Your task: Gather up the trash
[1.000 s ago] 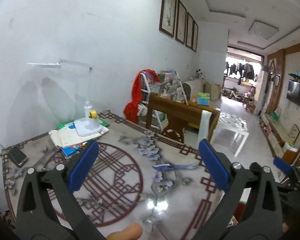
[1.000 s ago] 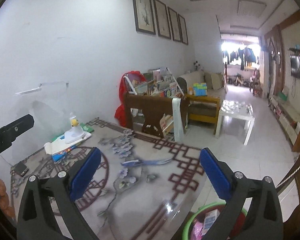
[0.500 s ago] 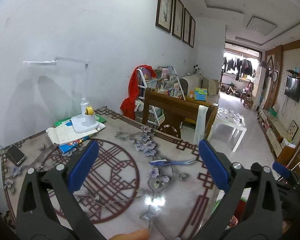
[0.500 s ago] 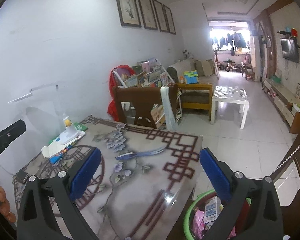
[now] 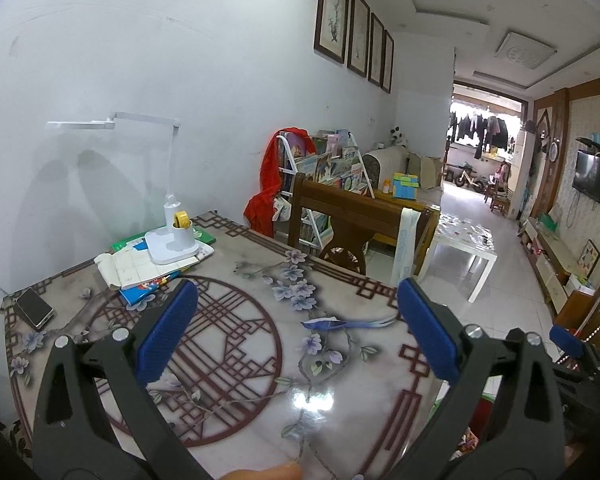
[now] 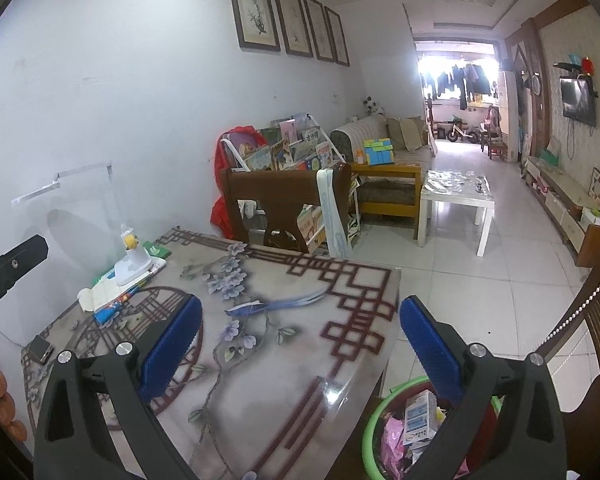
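Green-rimmed bin (image 6: pixel 374 420) seen below right gripper (image 6: pixel 300 344); nearer than left gripper (image 5: pixel 296 332). Both jaws spread, nothing held.

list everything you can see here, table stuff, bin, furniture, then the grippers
table: one, grey with floral and red lattice print, foreground
desk lamp: one, white, on the papers by the wall
books and papers: one stack, mixed colours, under the lamp
phone: one, dark, table's far left corner
trash bin: one, green rim, holding wrappers, beside the table
chair: one, dark wood, behind the table
coffee table: one, white, on the tiled floor
left gripper: open, empty
right gripper: open, empty
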Available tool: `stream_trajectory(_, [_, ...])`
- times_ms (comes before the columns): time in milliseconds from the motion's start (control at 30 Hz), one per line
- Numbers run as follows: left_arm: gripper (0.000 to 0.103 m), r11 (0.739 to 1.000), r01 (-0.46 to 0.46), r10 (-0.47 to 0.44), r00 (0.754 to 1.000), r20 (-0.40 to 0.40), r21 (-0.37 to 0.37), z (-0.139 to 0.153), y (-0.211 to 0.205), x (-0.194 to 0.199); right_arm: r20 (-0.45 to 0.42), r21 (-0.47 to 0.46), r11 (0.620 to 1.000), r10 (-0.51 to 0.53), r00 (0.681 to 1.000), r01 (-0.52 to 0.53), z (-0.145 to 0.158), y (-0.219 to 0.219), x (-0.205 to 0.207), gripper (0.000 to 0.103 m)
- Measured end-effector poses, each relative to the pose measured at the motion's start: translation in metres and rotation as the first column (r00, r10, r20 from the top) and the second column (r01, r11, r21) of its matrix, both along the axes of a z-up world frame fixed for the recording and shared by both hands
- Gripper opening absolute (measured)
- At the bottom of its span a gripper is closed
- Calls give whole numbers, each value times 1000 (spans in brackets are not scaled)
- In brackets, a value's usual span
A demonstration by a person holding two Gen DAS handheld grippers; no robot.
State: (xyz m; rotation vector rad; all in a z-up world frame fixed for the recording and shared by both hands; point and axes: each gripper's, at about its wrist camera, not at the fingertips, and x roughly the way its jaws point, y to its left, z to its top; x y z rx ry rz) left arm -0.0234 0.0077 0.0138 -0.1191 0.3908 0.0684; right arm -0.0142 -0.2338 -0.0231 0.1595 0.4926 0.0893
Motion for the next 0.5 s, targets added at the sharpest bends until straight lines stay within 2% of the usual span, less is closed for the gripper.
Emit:
stream_trajectory(367, [98, 1000, -4, 4, 1000, -24, -11, -6, 3, 6, -25, -8, 1000, -1, 1000, 0, -12, -6, 1, 96])
stream_trajectory(500, [98, 1000, -19, 20, 1000, -13, 16, -8, 3, 6, -25, -15, 1000, 2, 1000, -2, -15, -5, 4, 96])
